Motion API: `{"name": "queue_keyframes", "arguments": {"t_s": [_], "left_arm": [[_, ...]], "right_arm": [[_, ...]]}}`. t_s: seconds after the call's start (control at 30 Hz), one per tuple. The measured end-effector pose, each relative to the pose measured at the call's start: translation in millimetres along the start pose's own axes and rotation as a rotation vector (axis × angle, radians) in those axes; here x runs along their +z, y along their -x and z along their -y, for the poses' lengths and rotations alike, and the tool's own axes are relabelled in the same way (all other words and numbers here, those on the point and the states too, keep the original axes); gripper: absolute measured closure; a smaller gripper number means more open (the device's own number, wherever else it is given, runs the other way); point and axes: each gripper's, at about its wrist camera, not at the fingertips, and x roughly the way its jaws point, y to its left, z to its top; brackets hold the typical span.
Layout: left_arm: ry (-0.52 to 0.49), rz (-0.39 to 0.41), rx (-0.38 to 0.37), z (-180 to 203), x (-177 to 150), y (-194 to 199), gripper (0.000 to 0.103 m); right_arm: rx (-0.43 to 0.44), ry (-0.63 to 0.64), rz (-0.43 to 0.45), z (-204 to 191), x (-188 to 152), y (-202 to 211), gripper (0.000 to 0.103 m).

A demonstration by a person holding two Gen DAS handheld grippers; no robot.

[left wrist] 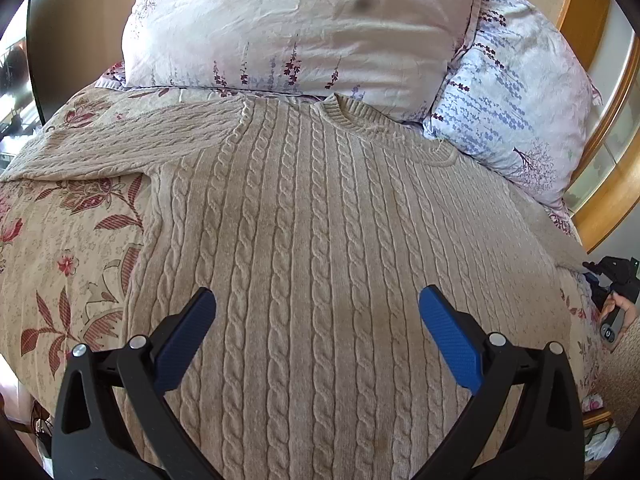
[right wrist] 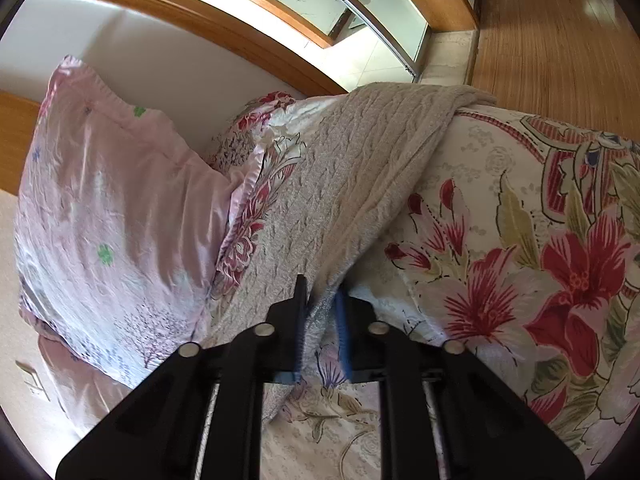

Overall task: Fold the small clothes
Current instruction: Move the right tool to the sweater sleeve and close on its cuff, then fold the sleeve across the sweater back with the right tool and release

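Left wrist view: floral bedspread (left wrist: 60, 248) at frame left, beige cable-knit sweater (left wrist: 304, 216) laid flat across the centre of the bed, one sleeve (left wrist: 120, 144) stretched toward the left edge, collar near the pillows (left wrist: 296, 28) at top. Left gripper (left wrist: 317, 312) hovered above the sweater's lower body at bottom centre, blue pads spread wide, nothing between them. Right gripper (left wrist: 616, 288) and a hand showed at the far right edge. Right wrist view: pink pillow at left, sweater sleeve (right wrist: 352, 184) running diagonally through centre, right gripper (right wrist: 321, 300) pinched tight on the sleeve fabric, floral bedspread at right.
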Motion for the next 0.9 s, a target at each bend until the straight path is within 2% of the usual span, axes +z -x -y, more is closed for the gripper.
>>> {"name": "queue_keyframes", "arguments": {"t_s": [0.2, 0.33, 0.5, 0.6, 0.67, 0.77, 0.9], "left_arm": [[0.045, 0.021, -0.068, -13.7, 12.3, -3.1, 0.002], [0.043, 0.027, -0.081, -20.4, 22.9, -6.1, 0.002], [0.044, 0.045, -0.112, -30.2, 37.2, -7.2, 0.002], [0.048, 0.05, -0.132, -37.0, 45.2, -7.9, 0.002], [0.052, 0.048, -0.149, -42.3, 49.2, -8.1, 0.002], [0.047, 0.042, -0.172, -50.9, 54.4, -7.8, 0.002], [0.027, 0.041, -0.206, -63.6, 61.1, -4.1, 0.002]], "right_arm": [[0.054, 0.148, 0.061, -37.9, -10.9, 20.3, 0.094], [0.17, 0.23, 0.052, -79.3, -35.4, 32.3, 0.094], [0.307, 0.299, -0.016, -127.6, -93.5, 40.3, 0.094], [0.366, 0.339, -0.107, -155.0, -146.4, 30.0, 0.094], [0.361, 0.402, -0.183, -172.1, -185.8, 14.8, 0.094], [0.308, 0.482, -0.304, -186.7, -246.1, -14.8, 0.094], [0.219, 0.516, -0.346, -191.7, -284.6, -32.3, 0.094]]}}
